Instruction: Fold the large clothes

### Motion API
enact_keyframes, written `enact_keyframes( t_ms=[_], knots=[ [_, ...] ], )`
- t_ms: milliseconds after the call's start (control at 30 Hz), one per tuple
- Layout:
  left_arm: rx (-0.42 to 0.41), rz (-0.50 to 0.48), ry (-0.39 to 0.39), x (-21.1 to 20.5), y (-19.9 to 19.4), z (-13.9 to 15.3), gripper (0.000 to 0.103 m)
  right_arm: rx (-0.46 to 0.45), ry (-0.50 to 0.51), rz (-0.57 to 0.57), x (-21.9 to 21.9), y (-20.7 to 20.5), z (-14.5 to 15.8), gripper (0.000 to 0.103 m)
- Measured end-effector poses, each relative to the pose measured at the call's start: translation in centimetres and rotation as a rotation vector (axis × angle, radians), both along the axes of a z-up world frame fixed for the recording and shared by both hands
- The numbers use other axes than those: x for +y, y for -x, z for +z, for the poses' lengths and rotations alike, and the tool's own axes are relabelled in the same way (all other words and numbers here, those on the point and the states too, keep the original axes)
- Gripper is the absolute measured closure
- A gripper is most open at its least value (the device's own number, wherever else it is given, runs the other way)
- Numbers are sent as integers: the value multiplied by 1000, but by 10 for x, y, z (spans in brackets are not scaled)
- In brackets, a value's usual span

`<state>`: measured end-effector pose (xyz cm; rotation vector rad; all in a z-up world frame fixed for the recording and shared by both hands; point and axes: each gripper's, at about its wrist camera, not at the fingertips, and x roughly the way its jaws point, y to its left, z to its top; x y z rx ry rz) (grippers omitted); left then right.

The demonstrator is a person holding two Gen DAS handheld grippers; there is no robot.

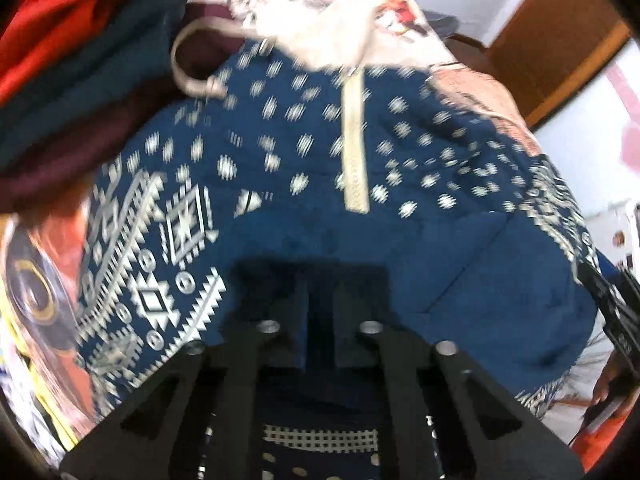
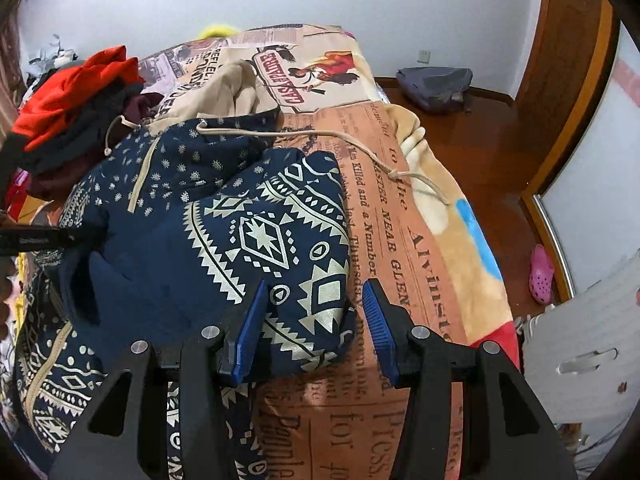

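A navy hoodie with a cream geometric print (image 2: 224,240) lies partly folded on the bed; it fills the left wrist view (image 1: 320,184). Its cream drawstring (image 2: 320,136) trails right across the blanket. My right gripper (image 2: 314,304) is open, its blue pads (image 2: 252,320) on either side of the hoodie's right folded edge, not closed on it. My left gripper (image 1: 320,300) has its jaws nearly together over navy fabric; the fingertips are dark and blurred. It shows in the right wrist view (image 2: 44,240) at the hoodie's left side.
A pile of red, teal and maroon clothes (image 2: 76,108) sits at the hoodie's far left. A beige garment (image 2: 224,84) lies behind it. The newspaper-print blanket (image 2: 420,248) covers the bed. A grey bag (image 2: 436,84) and a pink clog (image 2: 542,272) lie on the wooden floor.
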<state>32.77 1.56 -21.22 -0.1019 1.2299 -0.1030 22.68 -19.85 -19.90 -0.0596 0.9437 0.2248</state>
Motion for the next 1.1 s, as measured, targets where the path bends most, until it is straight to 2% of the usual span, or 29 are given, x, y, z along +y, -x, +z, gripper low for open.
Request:
enact_keyframes(
  t_ms=[67, 233, 333, 433, 500, 567, 700, 833, 967, 1100],
  knots=[
    [-94, -15, -5, 3, 5, 21, 99, -4, -6, 17, 2, -1, 6, 57],
    [-377, -27, 40, 17, 15, 101, 100, -34, -29, 37, 10, -6, 24, 57],
    [-529, -32, 42, 29, 26, 139, 100, -41, -30, 61, 21, -6, 28, 57],
    [-615, -19, 38, 48, 39, 150, 100, -16, -43, 88, 34, -6, 21, 57],
    [-603, 0, 48, 63, 43, 140, 100, 8, -33, 104, 43, -5, 12, 57],
    [-540, 26, 71, 81, 45, 118, 99, 10, 11, 113, 52, -1, 2, 57],
    [-376, 84, 81, 117, 52, 57, 99, -45, 112, 139, 64, 10, -1, 51],
    [-257, 127, 123, 144, 73, 5, 99, -52, 128, 146, 66, 12, -1, 48],
    [-212, 151, 152, 148, 93, -21, 96, -44, 109, 135, 66, 11, -1, 44],
    [-180, 172, 111, 146, 104, -35, 92, -43, 114, 130, 72, 11, -2, 42]
  ],
)
